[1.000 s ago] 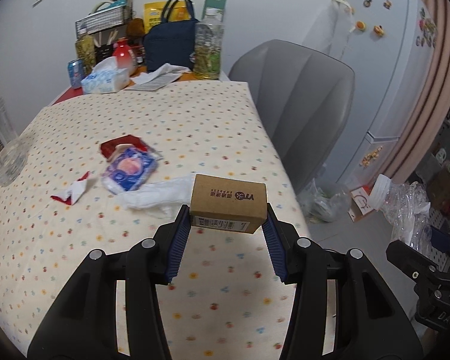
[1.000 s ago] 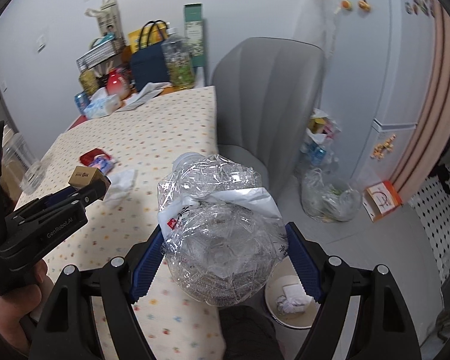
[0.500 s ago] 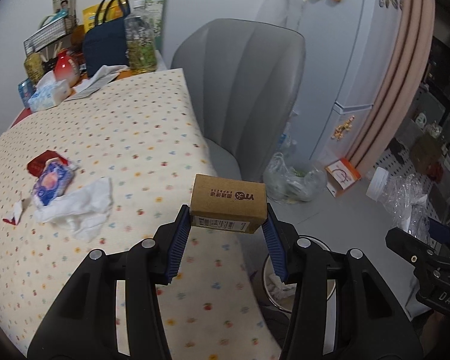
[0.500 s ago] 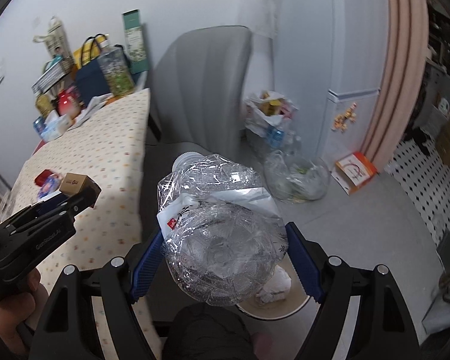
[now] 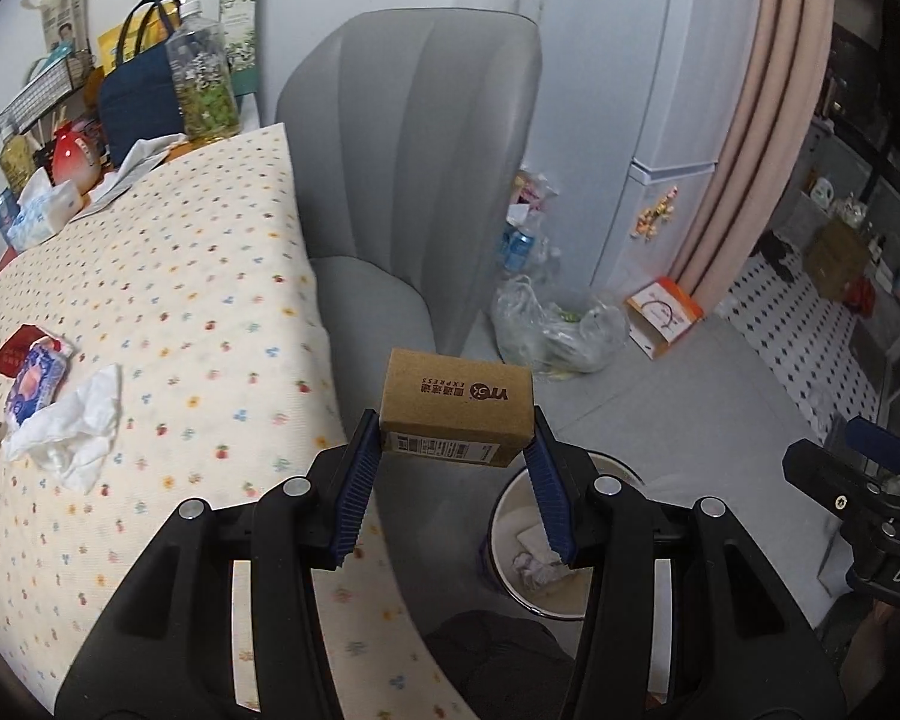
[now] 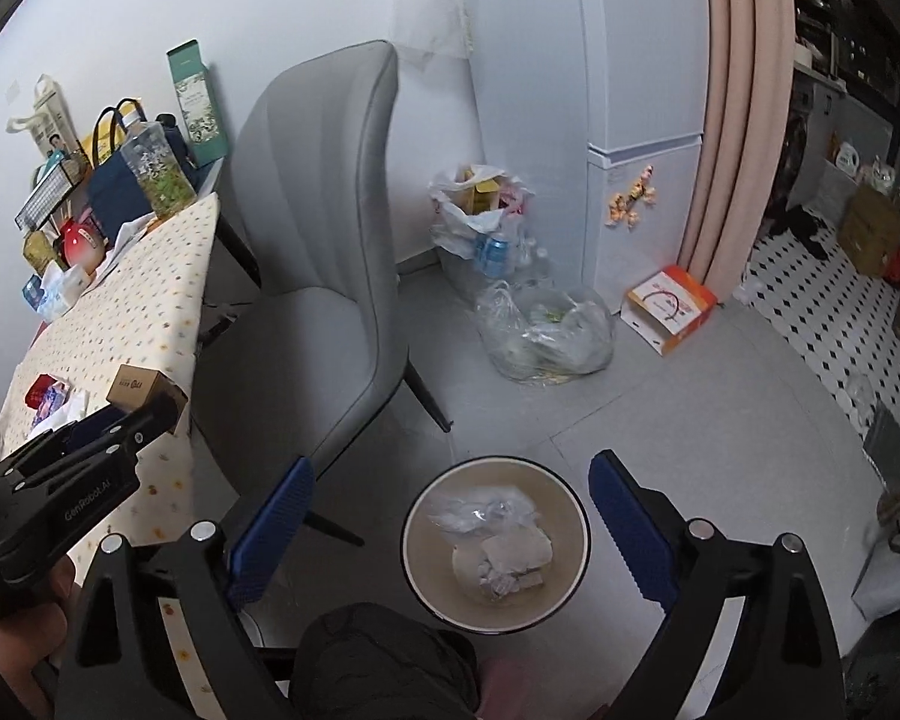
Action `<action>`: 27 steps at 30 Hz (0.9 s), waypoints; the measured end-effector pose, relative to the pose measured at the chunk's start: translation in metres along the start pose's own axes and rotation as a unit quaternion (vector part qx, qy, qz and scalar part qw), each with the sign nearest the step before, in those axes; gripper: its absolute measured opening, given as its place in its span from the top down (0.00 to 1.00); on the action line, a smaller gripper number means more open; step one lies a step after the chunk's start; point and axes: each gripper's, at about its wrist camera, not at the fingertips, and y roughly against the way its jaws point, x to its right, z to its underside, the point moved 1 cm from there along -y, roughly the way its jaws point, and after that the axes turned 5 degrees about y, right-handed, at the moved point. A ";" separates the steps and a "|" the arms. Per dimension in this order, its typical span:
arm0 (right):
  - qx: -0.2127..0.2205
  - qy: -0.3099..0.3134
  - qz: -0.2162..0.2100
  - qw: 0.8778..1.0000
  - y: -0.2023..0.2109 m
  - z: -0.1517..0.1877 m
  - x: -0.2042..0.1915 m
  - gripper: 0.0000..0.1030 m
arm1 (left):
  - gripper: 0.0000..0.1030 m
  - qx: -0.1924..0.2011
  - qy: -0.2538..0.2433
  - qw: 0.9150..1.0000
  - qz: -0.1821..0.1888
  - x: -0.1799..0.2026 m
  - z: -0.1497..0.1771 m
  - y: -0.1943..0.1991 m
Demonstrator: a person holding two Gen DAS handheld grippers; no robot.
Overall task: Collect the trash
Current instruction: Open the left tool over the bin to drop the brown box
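Only the right view shows the bin's (image 6: 561,495) contents — crumpled bottle (image 6: 486,513).

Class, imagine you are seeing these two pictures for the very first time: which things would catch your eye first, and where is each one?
First comes the brown cardboard box, clamped between the blue pads of the left gripper at the edge of the dotted tablecloth. Next, the round waste bin on the grey floor, holding crumpled plastic and paper, right below the right gripper, whose jaws are opening with nothing between them. Behind stands a grey chair.

Home kitchen/dining: fridge (image 6: 642,138) w/ magnets, clothed table (image 5: 150,276), chair (image 6: 324,252).
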 end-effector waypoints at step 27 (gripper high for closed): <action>0.003 -0.091 0.077 0.993 0.021 0.031 0.109 0.10 | 0.53 -0.057 -0.092 0.990 0.089 0.128 0.022 -0.052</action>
